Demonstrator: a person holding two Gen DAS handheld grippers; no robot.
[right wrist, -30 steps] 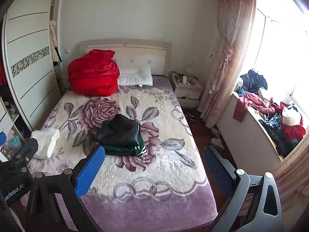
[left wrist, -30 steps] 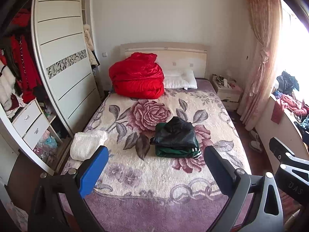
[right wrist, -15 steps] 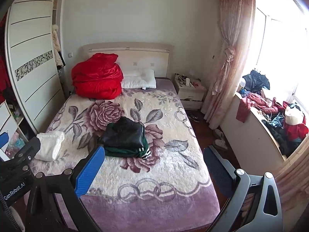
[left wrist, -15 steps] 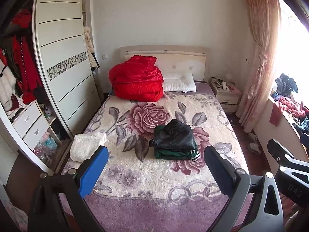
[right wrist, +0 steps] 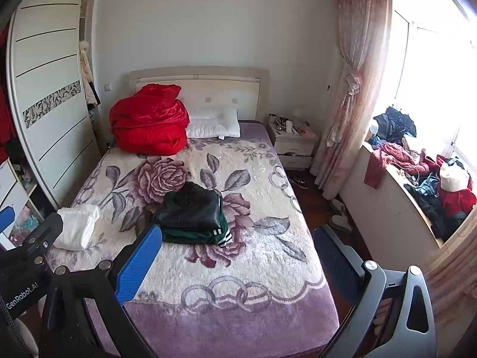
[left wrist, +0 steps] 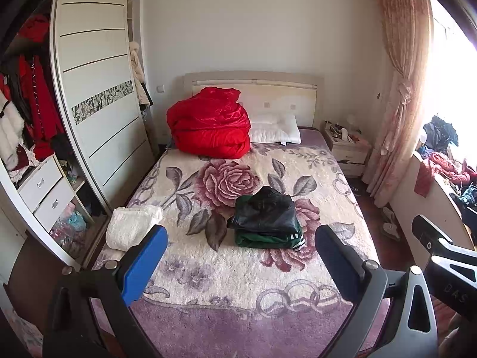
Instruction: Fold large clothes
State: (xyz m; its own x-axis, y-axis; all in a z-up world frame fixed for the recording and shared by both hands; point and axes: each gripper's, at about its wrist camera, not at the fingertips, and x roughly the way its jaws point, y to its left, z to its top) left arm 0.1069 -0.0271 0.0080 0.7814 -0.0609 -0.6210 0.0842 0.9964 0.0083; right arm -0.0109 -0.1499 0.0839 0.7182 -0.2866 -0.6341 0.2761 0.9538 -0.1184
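Left gripper [left wrist: 240,247] and right gripper [right wrist: 237,246] both spread wide, empty, glossy black jacket [left wrist: 265,211] folded atop green garment [left wrist: 262,237], plush floral blanket [left wrist: 238,271].

The bed [left wrist: 238,283] carries folded dark clothes [left wrist: 265,220], a white towel [left wrist: 131,229], a red quilt [left wrist: 208,128].

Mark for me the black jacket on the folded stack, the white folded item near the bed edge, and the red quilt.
black jacket [left wrist: 263,211], left wrist view, middle of its top face.
white folded item [right wrist: 78,226], right wrist view, centre of its top.
red quilt [left wrist: 208,125], left wrist view, middle of the bundle.
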